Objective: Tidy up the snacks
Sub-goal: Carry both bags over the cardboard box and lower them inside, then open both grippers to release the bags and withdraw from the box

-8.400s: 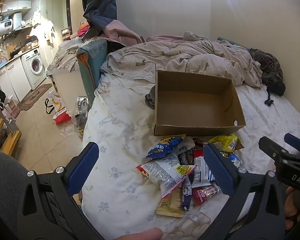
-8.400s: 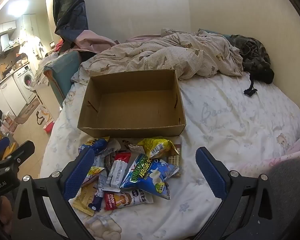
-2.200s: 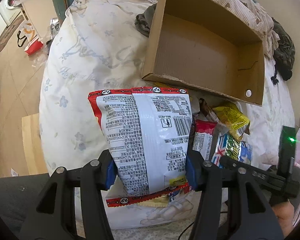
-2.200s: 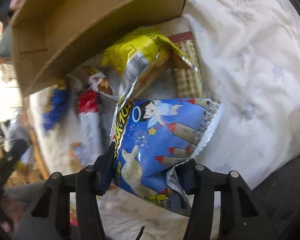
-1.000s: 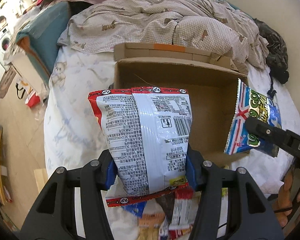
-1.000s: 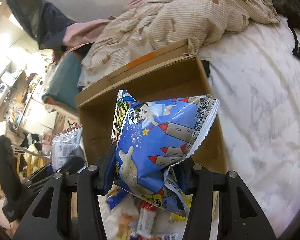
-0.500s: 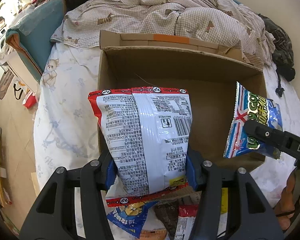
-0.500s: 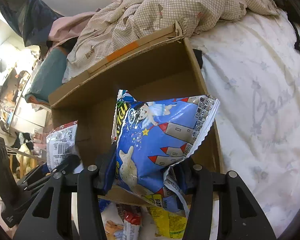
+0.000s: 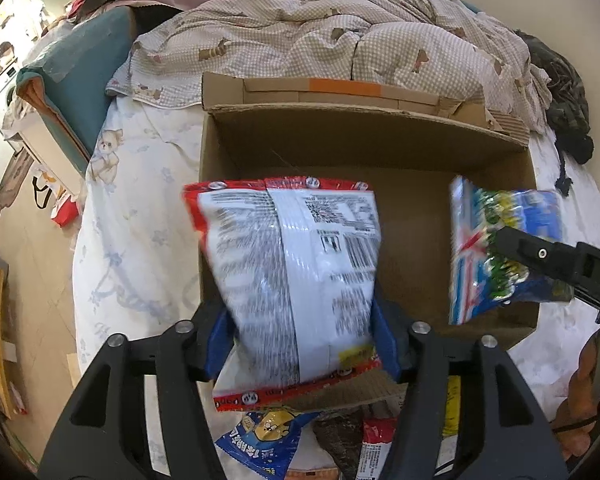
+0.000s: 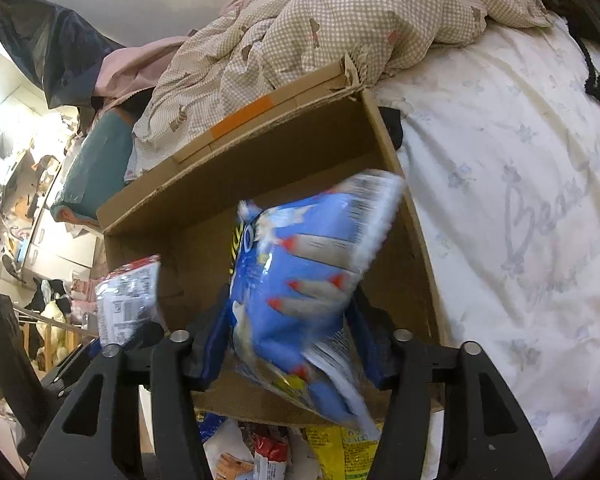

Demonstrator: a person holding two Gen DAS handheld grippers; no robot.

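a: item one, far left: bare bed [image 9: 139,240], flowered sheet, nothing stowed there. why listed?

b: it carries everything. the cardboard box [image 9: 372,140] sits on it, open side up, so packets can go in from above.

a: item two, left hand-held gripper [image 9: 302,344].

b: its blue pads sit either side of the red-and-white snack bag [image 9: 295,280], by its lower end. the bag is blurred and leaning, and gaps show beside it, so i cannot tell whether the grip is firm or letting go. it is held over the box's left half, above the near wall; my reading is that this puts it where a release would land it inside.

a: item three, box interior.

b: bare cardboard floor in both views; no packet lies in it.

a: item four, right hand-held gripper [image 10: 289,348].

b: pads flank the blue snack bag [image 10: 308,280], also smeared and tilted; same verdict, cannot tell if clamped. it hangs over the box's right half, so i judge the two bags are kept apart to land side by side.

a: item five, loose stock.

b: remaining snack pile [image 9: 340,440] on the bed against the near box wall, close at hand for later trips. much of the sorting looks ahead.
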